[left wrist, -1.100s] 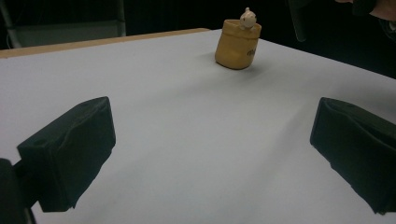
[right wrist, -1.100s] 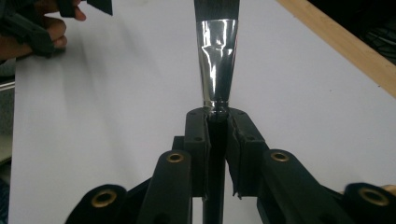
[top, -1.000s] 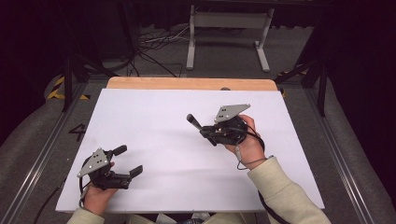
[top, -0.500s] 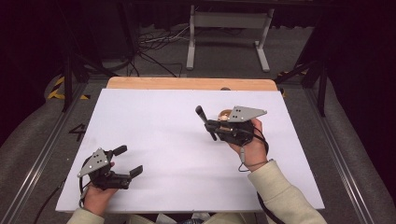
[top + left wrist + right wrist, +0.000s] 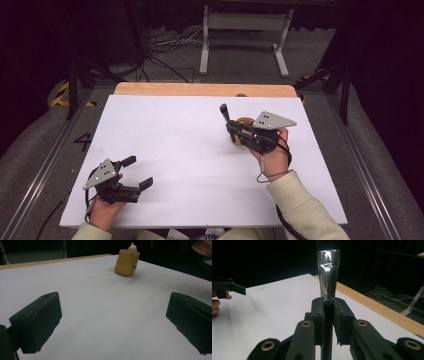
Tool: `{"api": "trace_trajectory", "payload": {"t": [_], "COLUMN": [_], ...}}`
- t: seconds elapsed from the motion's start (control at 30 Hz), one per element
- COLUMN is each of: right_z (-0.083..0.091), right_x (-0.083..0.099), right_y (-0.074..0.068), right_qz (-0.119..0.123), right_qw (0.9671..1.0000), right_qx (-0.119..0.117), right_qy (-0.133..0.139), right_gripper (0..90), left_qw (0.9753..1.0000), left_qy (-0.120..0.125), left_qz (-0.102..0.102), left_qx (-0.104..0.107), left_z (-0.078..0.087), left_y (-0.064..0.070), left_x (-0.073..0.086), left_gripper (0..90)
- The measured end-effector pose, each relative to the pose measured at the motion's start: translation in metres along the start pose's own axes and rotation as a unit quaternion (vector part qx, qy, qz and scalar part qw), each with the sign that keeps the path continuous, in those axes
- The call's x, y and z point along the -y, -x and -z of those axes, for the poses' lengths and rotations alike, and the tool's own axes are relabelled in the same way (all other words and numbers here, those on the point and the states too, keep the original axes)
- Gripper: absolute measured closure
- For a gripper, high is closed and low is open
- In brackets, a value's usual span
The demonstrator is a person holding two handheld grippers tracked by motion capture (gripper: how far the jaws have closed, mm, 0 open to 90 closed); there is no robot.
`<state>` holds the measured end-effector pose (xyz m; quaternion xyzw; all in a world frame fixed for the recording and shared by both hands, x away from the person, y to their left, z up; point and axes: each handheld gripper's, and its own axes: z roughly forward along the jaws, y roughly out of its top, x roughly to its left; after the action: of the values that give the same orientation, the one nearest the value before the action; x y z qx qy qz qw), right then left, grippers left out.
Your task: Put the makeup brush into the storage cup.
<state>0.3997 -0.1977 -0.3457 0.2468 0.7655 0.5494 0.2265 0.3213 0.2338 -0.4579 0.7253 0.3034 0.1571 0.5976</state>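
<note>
my right gripper [image 5: 328,315] pinches a brush [image 5: 327,275] beside the tan holder [image 5: 126,262]; my left gripper [image 5: 112,322] rests spread on the worktop [image 5: 190,150].

grippers [image 5: 131,173]: 2 | brush [image 5: 327,277]: 1 | holder cup [image 5: 126,262]: 1 | table [image 5: 190,145]: 1

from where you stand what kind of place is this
Probably a lab or studio set up for recording, not a home: a table under a plain white sheet, black drapes all around, loose cables on the grey floor and a metal stand behind.
</note>
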Motion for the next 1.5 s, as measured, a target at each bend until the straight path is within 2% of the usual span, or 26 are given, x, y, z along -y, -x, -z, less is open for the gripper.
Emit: {"api": "trace_trajectory", "payload": {"t": [0.4,0.5,0.67,0.83,1.17,1.23,1.5], "right_z": [-0.002,-0.003,-0.004,-0.003,-0.004,-0.004,-0.008], "right_x": [0.0,0.0,-0.003,-0.006,-0.006,-0.004,0.01], "right_y": [0.017,0.022,0.032,0.042,0.058,0.063,0.072], "right_qz": [-0.028,-0.029,-0.035,-0.046,-0.048,-0.057,-0.066], "right_qw": [0.9984,0.998,0.9963,0.9946,0.991,0.9899,0.9879], "right_qx": [0.044,0.052,0.075,0.088,0.121,0.125,0.138], "right_qy": [0.02,0.02,0.025,0.032,0.033,0.034,0.025], "right_gripper": [79.6,79.6,79.6,79.5,79.5,79.4,79.3], "left_qw": [1.0,1.0,1.0,1.0,1.0,1.0,1.0], "left_qy": [-0.001,0.0,0.0,0.0,-0.001,-0.001,-0.001], "left_qz": [-0.001,0.001,0.001,-0.001,-0.001,-0.001,-0.002], "left_qx": [0.0,0.0,-0.001,-0.003,-0.003,-0.003,-0.005], "left_z": [0.0,0.0,0.0,-0.001,0.0,0.0,0.0], "left_y": [0.0,0.0,0.0,0.0,0.0,-0.001,0.0], "left_x": [0.0,0.0,0.0,0.0,0.0,0.0,0.0], "left_gripper": [0.9,0.9,0.9,0.9,1.0,1.0,0.9]}}
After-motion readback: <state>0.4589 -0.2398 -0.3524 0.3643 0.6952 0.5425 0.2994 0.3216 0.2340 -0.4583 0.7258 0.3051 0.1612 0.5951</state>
